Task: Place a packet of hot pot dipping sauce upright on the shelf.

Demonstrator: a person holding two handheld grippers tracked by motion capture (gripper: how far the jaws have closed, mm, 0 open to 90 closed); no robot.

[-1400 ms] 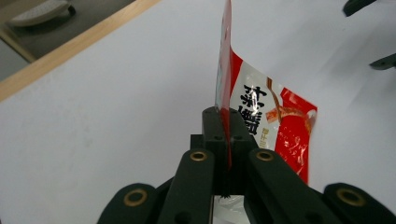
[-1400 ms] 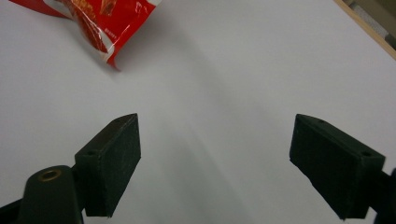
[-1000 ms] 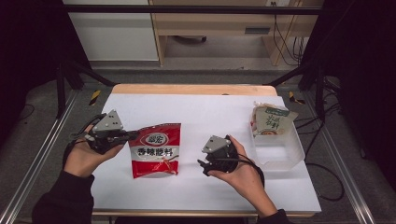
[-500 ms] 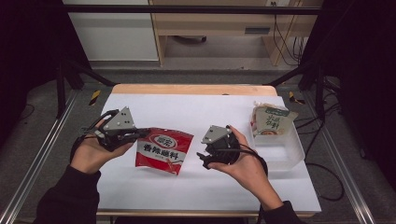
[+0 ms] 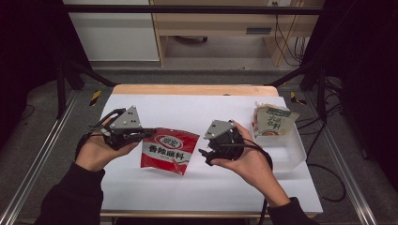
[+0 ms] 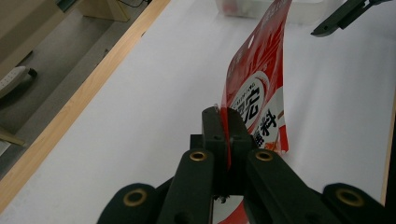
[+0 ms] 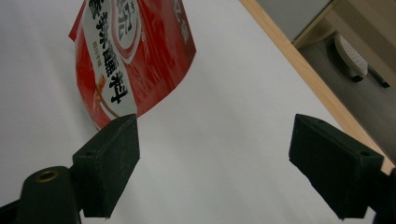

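My left gripper [image 5: 149, 132] has its two black jaws pressed together on the upper corner of the red pouch [image 5: 168, 150], and the left gripper view shows the thin foil edge [image 6: 228, 140] caught between the flat pads (the pouch stands on edge there, rising away from me). My right gripper [image 5: 205, 156] is spread wide with nothing between its two blocky jaws; in the right gripper view the pouch [image 7: 130, 51] lies just beyond the left-hand jaw, apart from it.

There is one red pouch: a glossy, flat, roughly rectangular packet with a white oval label and black characters, crinkled near its lower edge. It sits near the middle of the white table [image 5: 197, 112], between my two hands, held up at the end I am pinching.

Further right stands one clear plastic bin [image 5: 287, 149], box-shaped with rounded corners, and one more packet [image 5: 271, 120] leans in it, pale with a green top band and soft, rumpled sides. The tabletop is smooth and matt white, with a light wooden strip [image 5: 192, 89] along its far edge.
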